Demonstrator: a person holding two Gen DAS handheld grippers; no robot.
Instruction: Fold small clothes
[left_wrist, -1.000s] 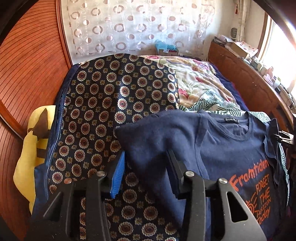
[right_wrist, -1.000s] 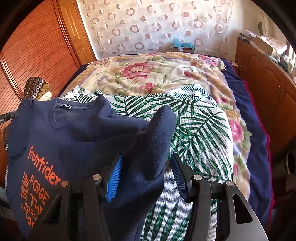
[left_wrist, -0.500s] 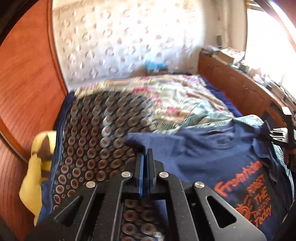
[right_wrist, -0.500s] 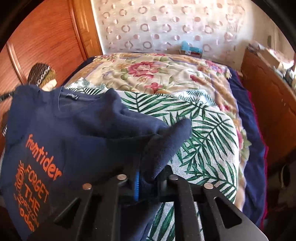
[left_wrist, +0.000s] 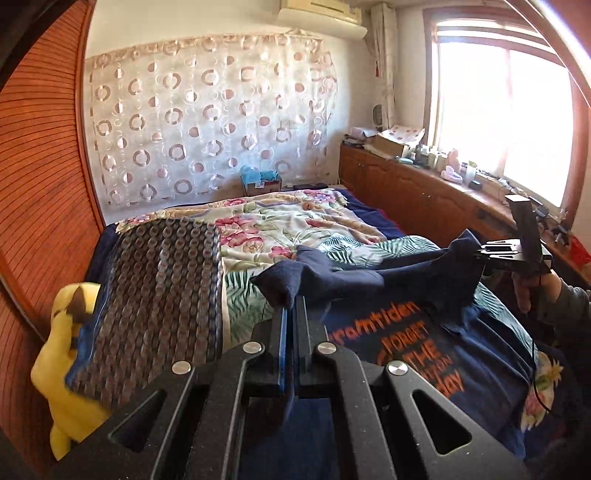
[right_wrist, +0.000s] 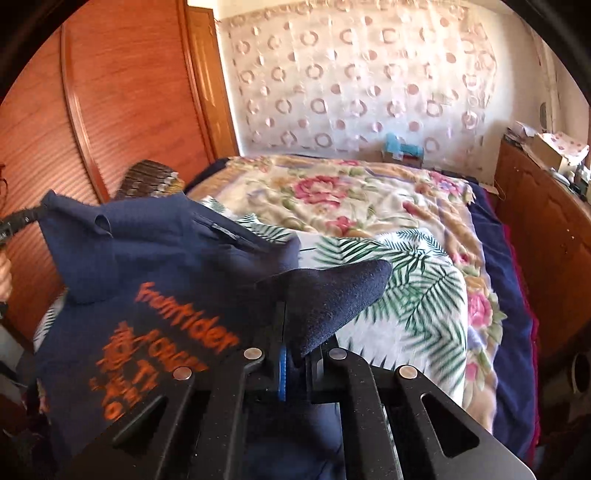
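While the bed takes up most of this small room, with a flowery blanket and a palm-leaf sheet on it, there's a wood wardrobe on one side and a cluttered wooden sill under the bright window. A circle-print curtain covers the far wall. The navy T-shirt with orange lettering hangs over the bed, each sleeve pinched tight: left hand-held gripper, right hand-held gripper. A yellow plush toy sits by the patterned cloth.

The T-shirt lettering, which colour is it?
Orange, on the navy T-shirt; sharpest in the left wrist view.
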